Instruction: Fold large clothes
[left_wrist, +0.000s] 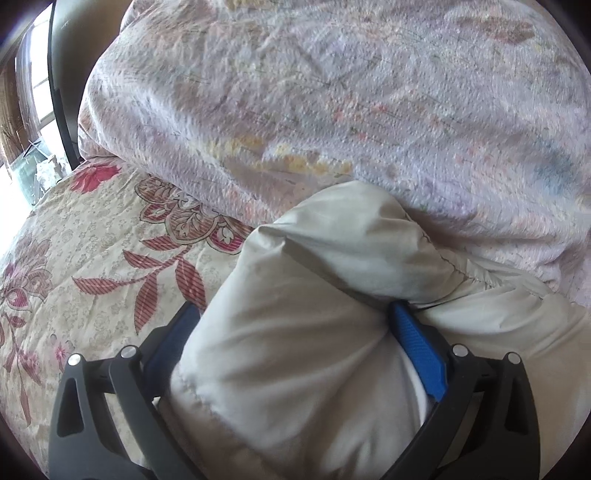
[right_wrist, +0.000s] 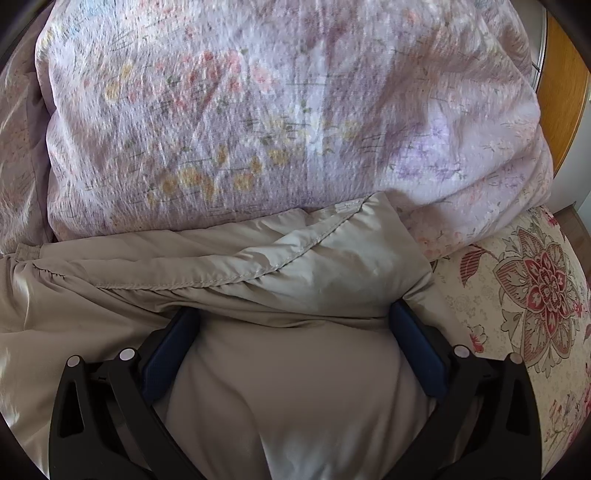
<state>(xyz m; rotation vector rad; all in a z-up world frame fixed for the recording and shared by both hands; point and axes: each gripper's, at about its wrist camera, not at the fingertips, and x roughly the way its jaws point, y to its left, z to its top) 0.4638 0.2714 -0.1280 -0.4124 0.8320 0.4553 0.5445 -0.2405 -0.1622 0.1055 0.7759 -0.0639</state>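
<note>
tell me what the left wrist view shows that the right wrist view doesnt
Only the left wrist view: a window at the far left. Only the right wrist view: an orange wooden panel at the far right. Both: a beige garment bunched between each gripper's fingers, a pale floral quilt beyond it, and a red-flowered bedspread underneath.

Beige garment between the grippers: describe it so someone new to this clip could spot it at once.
On the bed's cream bedspread with red flowers lies a big pale lilac floral quilt. Just in front of it bunches the beige garment, with both grippers' blue fingers around its folds. It alone is plain, smooth and stitched, without any print.
</note>
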